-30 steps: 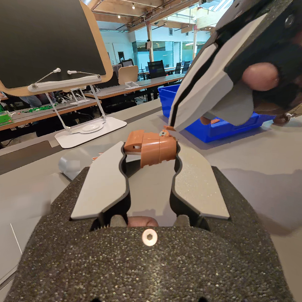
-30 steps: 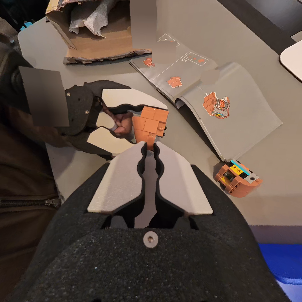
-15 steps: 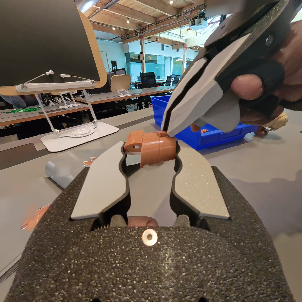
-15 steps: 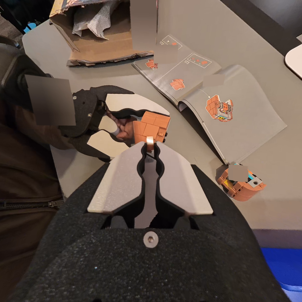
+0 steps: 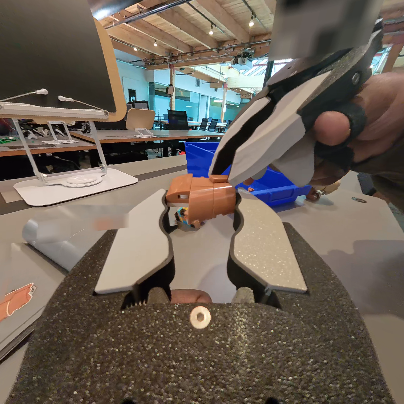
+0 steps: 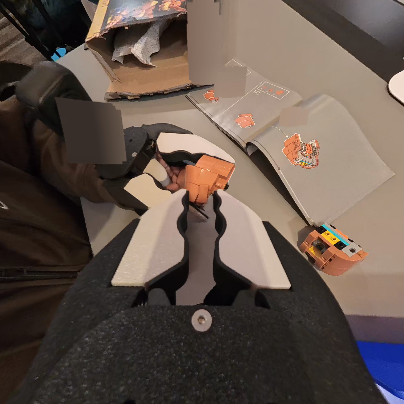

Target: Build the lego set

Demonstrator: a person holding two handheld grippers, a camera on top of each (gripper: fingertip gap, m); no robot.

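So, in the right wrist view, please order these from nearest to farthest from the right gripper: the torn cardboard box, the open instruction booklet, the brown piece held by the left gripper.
From the right gripper:
1. Brown piece, right at its fingertips, held by the left gripper.
2. Open instruction booklet, ahead to the right.
3. Torn cardboard box, at the far left.

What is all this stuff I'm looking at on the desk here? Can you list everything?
Brown brick assembly: 1, brown, gripped in the left tongs.
Second brick assembly: 1, brown with yellow and teal, on the table beside the booklet.
Instruction booklet: 1, grey, open.
Cardboard box: 1, torn, far edge.
Blue bin: 1, right side.
Stand: 1, white, left.
Table: 1, grey.
Left tongs: shut on the assembly.
Right tongs: tips slightly apart, at the assembly.
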